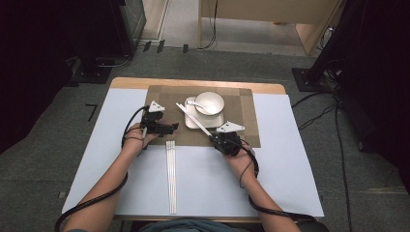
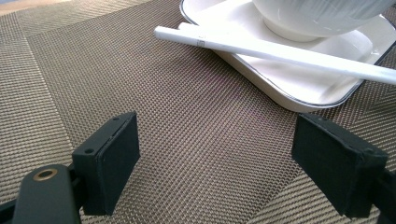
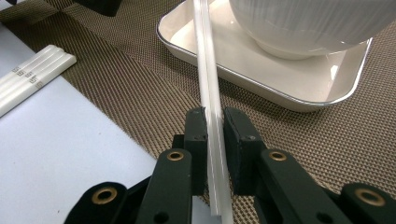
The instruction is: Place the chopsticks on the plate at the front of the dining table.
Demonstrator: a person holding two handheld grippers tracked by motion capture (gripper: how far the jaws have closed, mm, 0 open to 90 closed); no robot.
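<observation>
Forearms come in from the bottom edge of the high view, one on each side, over the white-covered bench (image 1: 217, 183).

At the left of that view, the left claw (image 1: 172, 127) rests on the brown woven placemat (image 1: 164, 99) and points toward the right of the frame. In the left gripper view its jaws stand wide apart over bare mat with nothing between them (image 2: 215, 154).

Just right of the left hand, in the lower centre of the high view, a bundle of white chopsticks (image 1: 171, 176) lies on the bench, running straight up the frame with its far end touching the mat's near edge. The right gripper view shows these ends at its left edge (image 3: 32, 77).

Right of centre, a single white chopstick (image 1: 193, 118) slants from the upper left toward the lower right. Its far end lies across the near left corner of a square white plate (image 1: 191, 123), as the left gripper view shows (image 2: 280, 53). A white bowl (image 1: 209, 102) stands on that plate, with a white spoon (image 1: 193, 102) leaning at its left rim.

Farther right, the right claw (image 1: 212, 137) is closed on the near end of that slanted chopstick. In the right gripper view both pads press its sides (image 3: 215, 126), and the stick (image 3: 208, 70) runs up the frame onto the plate (image 3: 224, 60).
</observation>
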